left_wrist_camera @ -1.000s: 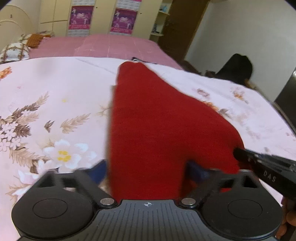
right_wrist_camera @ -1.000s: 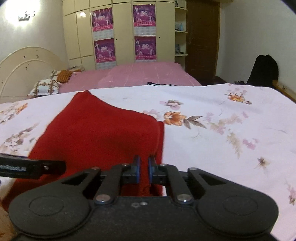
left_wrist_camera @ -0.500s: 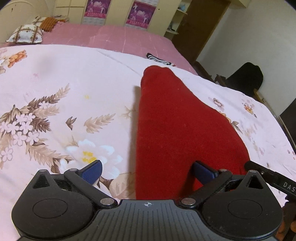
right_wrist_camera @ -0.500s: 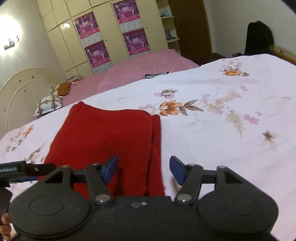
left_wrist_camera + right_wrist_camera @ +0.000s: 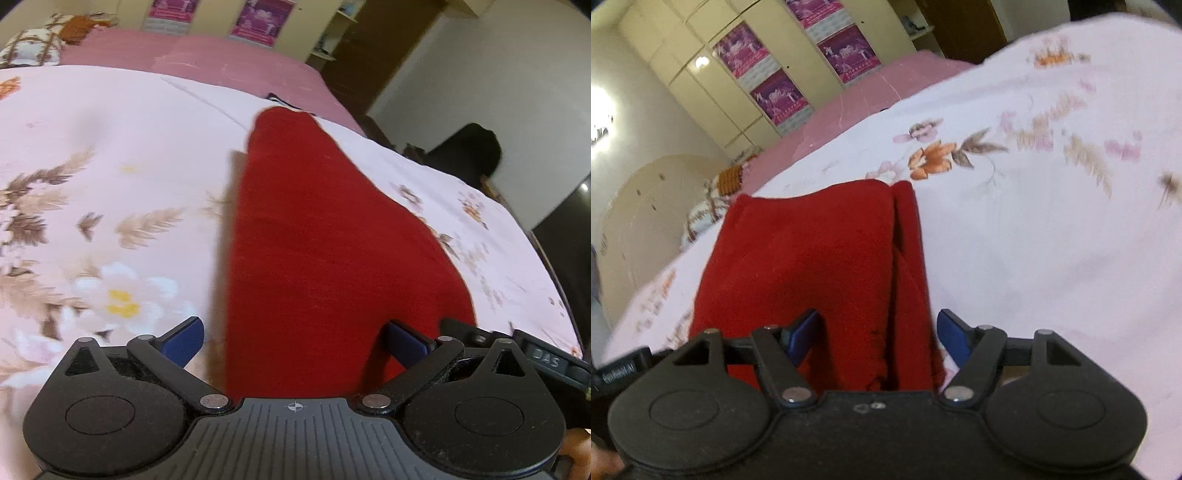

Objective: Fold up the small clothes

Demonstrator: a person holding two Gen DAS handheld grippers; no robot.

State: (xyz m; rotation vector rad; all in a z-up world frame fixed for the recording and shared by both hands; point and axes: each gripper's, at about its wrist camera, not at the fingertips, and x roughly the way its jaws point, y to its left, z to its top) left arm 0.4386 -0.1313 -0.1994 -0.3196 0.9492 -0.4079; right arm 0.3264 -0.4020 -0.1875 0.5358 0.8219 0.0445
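Observation:
A folded red knit garment lies flat on the floral bedsheet. In the left wrist view my left gripper stands open over its near left edge, blue pads wide apart and off the cloth. In the right wrist view the same red garment shows a folded flap along its right side. My right gripper is tilted over the near right edge, its jaws opening; the cloth lies between the pads, which do not press it. The other tool's tip shows at the right of the left wrist view.
The pale floral sheet spreads wide to the right of the garment. Behind it lie a pink bedspread, pillows and a cream wardrobe with purple posters. A dark bag sits by the far wall.
My right gripper let go of the garment's edge and opened, then rolled so its view tilts. The garment now lies flat. The left gripper stayed open and hardly moved.

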